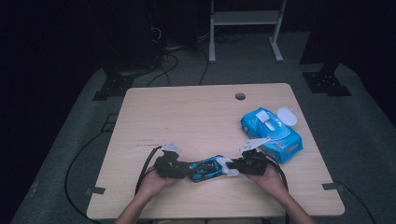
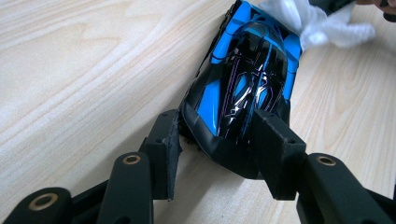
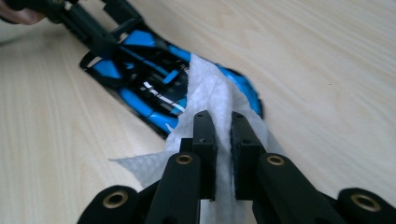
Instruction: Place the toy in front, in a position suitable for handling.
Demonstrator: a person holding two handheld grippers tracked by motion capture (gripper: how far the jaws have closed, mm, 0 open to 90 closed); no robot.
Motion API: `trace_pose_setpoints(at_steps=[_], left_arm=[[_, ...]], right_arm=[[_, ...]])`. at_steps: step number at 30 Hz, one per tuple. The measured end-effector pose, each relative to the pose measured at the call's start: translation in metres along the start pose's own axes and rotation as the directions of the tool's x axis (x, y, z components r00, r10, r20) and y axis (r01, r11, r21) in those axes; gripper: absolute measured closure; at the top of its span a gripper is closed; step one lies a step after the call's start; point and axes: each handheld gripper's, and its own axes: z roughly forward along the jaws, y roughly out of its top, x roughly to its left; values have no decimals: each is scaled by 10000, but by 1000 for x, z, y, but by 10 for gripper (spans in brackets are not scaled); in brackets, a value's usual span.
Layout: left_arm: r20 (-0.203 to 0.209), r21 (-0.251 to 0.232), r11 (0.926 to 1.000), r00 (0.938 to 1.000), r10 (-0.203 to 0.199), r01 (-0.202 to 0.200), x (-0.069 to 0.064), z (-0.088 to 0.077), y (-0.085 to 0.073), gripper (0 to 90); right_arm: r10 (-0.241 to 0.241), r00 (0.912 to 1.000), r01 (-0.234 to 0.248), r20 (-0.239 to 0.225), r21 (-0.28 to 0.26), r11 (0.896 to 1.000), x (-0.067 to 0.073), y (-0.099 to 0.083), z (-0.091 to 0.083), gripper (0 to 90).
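Two tongs meet over one toy at the near edge of the wooden counter (image 1: pixel 196 116): the left tongs (image 2: pixel 219 140) have their jaws set either side of one end of a blue-and-black toy car (image 2: pixel 247 88), the pads against its flanks, so the car is gripped at a middling width. The right tongs (image 3: pixel 223 135) are pinched almost fully together on a white wet wipe (image 3: pixel 210 88), which is bunched between the pads and draped over the car's other end. In the high view the car (image 1: pixel 204 169) lies flat on the counter between the two hands, the left tongs (image 1: pixel 184 169) at its left end and the right tongs (image 1: pixel 235 167) with the wipe (image 1: pixel 227 165) at its right end. Little else crowds the work. To the right and a bit farther off sits a blue pack of wet wipes (image 1: pixel 273 133), just beside the right hand (image 1: pixel 273 179) but apart from the car; its white flip lid (image 1: pixel 287 115) stands open at the far end, and a white sheet shows at the opening on top, though how full the pack is cannot be told. A round cable hole (image 1: pixel 240 96) pierces the counter at its far side, well apart from everything. The rest of the surface near the left hand (image 1: pixel 152 183) is bare wood. Black cables (image 1: pixel 144 168) trail from the tongs over the near edge. Beyond the counter, on the dim grey floor, stand a white metal frame (image 1: pixel 245 28) and dark stand bases.
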Motion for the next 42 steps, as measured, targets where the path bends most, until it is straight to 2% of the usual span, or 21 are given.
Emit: trace_pose_setpoints(at_steps=[2, 4, 5, 6, 8, 10, 12, 14, 18, 24, 28, 31, 34, 35, 37, 40, 41, 42], left_arm=[[298, 159, 9996, 9993, -243, 239, 3, 0, 0, 505], [821, 285, 9966, 9934, -795, 774, 8, 1, -2, 416], [964, 259, 9955, 9910, -932, 911, 9, 2, -3, 411], [1048, 257, 9951, 9897, -975, 953, 10, 2, -4, 419], [892, 210, 9955, 9916, -939, 924, 9, 2, -4, 438], [716, 164, 9969, 9944, -778, 768, 9, 1, -2, 531], [597, 95, 9984, 9967, -557, 552, 6, 1, -2, 551], [551, 81, 9989, 9974, -468, 464, 5, 1, -2, 552], [560, -295, 9992, 9981, -243, 260, 4, 1, -7, 553], [225, -688, 9962, 9982, 558, -542, -3, -1, -11, 554], [-254, -928, 9860, 9902, 1371, -1389, -11, -3, -13, 554], [-600, -1020, 9744, 9790, 1950, -2004, -17, -4, -15, 553], [-917, -1091, 9583, 9626, 2548, -2641, -23, -5, -18, 553], [-980, -1125, 9559, 9604, 2609, -2712, -24, -5, -18, 552], [-1095, -1164, 9505, 9549, 2761, -2882, -25, -6, -20, 552], [-1092, -1137, 9499, 9539, 2794, -2913, -25, -6, -20, 541], [-1095, -1101, 9549, 9582, 2642, -2759, -25, -5, -19, 520], [-1226, -1021, 9586, 9597, 2529, -2657, -24, -5, -18, 451]], right_arm=[[150, 9999, -150, 25, 6, 9999, -5, 4, 0, 825], [288, 9996, -288, -5, 45, 9996, -11, 8, 2, 824], [375, 9993, -374, -62, 118, 9992, -14, 10, 4, 824], [395, 9992, -394, -73, 177, 9991, -16, 11, 5, 822], [631, 9976, -622, -282, 337, 9975, -21, 13, 8, 818], [796, 9957, -775, -467, 459, 9959, -25, 14, 10, 809], [1024, 9928, -983, -627, 647, 9930, -27, 14, 12, 752], [1165, 9905, -1112, -732, 727, 9911, -29, 13, 14, 690], [1583, 9824, -1497, -993, 887, 9847, -36, 12, 16, 567], [1804, 9683, -1590, -1728, 1305, 9786, -45, 16, 21, 497], [2021, 9524, -1720, -2284, 1450, 9744, -49, 15, 23, 470], [2117, 9407, -1777, -2652, 1468, 9731, -51, 14, 25, 455], [2010, 9345, -1651, -2937, 1423, 9759, -48, 15, 28, 452], [1974, 9331, -1607, -3005, 1425, 9767, -47, 15, 29, 456], [1808, 9355, -1469, -3034, 1312, 9804, -45, 15, 28, 474], [1629, 9402, -1337, -2991, 1159, 9842, -43, 13, 26, 488], [1604, 9419, -1322, -2951, 1132, 9847, -42, 13, 25, 491], [1462, 9454, -1226, -2911, 979, 9876, -41, 12, 24, 497]])
